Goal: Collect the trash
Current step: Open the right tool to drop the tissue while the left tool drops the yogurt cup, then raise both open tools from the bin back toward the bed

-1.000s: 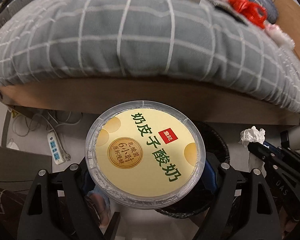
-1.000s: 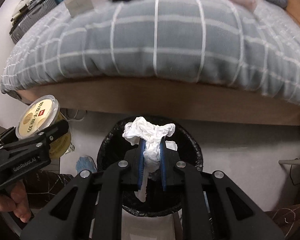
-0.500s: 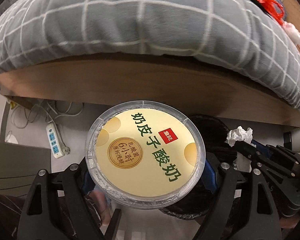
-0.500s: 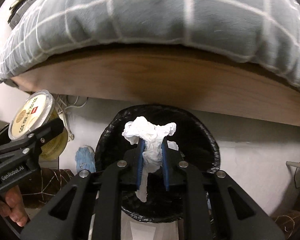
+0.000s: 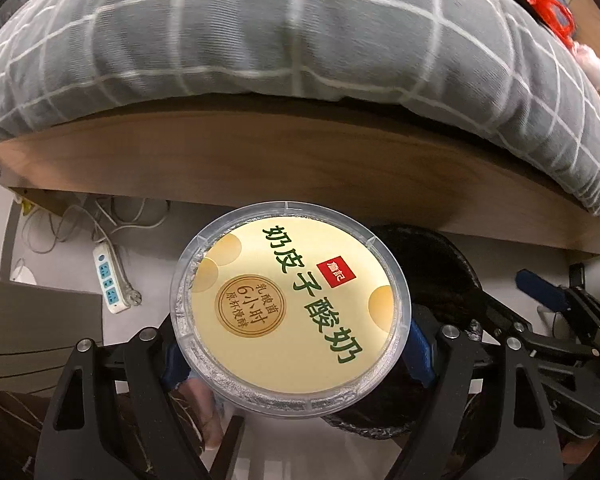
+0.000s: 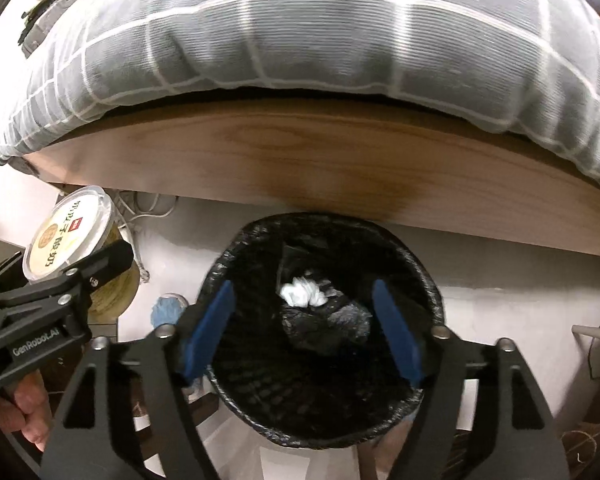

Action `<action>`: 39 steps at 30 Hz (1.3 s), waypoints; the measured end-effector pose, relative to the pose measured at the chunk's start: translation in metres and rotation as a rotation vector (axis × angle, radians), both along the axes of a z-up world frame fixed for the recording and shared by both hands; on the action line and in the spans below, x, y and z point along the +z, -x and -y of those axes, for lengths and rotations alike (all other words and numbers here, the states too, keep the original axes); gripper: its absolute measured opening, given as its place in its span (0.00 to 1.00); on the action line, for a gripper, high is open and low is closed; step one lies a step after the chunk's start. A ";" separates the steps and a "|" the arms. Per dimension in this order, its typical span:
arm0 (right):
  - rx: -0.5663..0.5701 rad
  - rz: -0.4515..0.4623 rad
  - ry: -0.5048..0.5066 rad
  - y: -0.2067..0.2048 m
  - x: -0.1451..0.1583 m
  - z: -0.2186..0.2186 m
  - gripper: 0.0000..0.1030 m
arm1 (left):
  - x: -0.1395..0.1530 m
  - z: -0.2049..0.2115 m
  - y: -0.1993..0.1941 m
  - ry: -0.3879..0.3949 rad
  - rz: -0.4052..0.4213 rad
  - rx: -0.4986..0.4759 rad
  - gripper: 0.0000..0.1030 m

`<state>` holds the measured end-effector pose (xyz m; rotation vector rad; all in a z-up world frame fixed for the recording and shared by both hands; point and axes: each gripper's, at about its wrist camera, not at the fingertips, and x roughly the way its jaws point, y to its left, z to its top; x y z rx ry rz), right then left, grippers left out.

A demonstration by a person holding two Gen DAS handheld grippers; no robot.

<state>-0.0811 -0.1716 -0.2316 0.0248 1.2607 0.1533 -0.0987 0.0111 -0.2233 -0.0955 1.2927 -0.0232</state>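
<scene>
The crumpled white tissue [image 6: 302, 295] lies in the black mesh, bag-lined bin [image 6: 428, 280], seen only by my right camera. My right gripper [image 6: 303, 334] has just sprung wide, empty. My left gripper [image 5: 292, 354] clamps the round yellow-lidded yogurt tub [image 5: 290, 300]; only its camera shows the white power strip [image 5: 110, 282].

Both wrist cameras look steeply down, close above a black bin [image 6: 324, 360] beside the bed edge [image 5: 300, 168]. Both views share bin, bed and floor.
</scene>
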 end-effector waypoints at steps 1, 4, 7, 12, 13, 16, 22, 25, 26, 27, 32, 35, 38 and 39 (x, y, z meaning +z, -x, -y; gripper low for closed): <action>-0.009 0.004 0.004 0.002 0.001 0.004 0.78 | -0.001 0.004 0.000 0.000 -0.003 -0.009 0.78; -0.053 0.014 0.013 0.007 0.005 0.021 0.83 | -0.005 0.015 -0.002 0.014 -0.015 -0.028 0.78; -0.098 0.020 0.036 0.008 0.005 0.039 0.87 | -0.006 0.026 -0.003 0.021 -0.015 -0.046 0.78; -0.138 0.048 0.078 0.017 0.016 0.063 0.92 | -0.007 0.055 -0.003 0.026 -0.017 -0.095 0.78; -0.156 0.049 0.084 0.019 0.016 0.070 0.92 | -0.007 0.062 -0.003 0.029 -0.019 -0.103 0.78; -0.189 0.057 0.101 0.022 0.016 0.088 0.92 | -0.007 0.078 -0.001 0.036 -0.016 -0.133 0.78; -0.224 0.086 0.127 0.030 0.023 0.111 0.92 | -0.007 0.103 0.003 0.043 -0.009 -0.173 0.78; -0.231 0.088 0.121 0.031 0.025 0.115 0.92 | -0.009 0.107 0.003 0.049 -0.010 -0.180 0.79; -0.231 0.091 0.120 0.032 0.027 0.116 0.92 | -0.011 0.108 0.003 0.048 -0.013 -0.183 0.79; -0.228 0.094 0.121 0.032 0.027 0.116 0.92 | -0.013 0.110 0.004 0.048 -0.019 -0.192 0.80; -0.226 0.098 0.120 0.031 0.032 0.110 0.92 | -0.014 0.108 0.006 0.029 0.006 -0.209 0.93; -0.220 0.106 0.123 0.030 0.034 0.107 0.92 | -0.012 0.106 0.005 0.023 0.009 -0.204 0.94; -0.223 0.120 0.119 0.028 0.042 0.105 0.92 | -0.007 0.101 0.004 0.001 0.021 -0.201 0.94; -0.220 0.132 0.114 0.027 0.047 0.103 0.92 | -0.004 0.099 0.002 -0.007 0.030 -0.197 0.94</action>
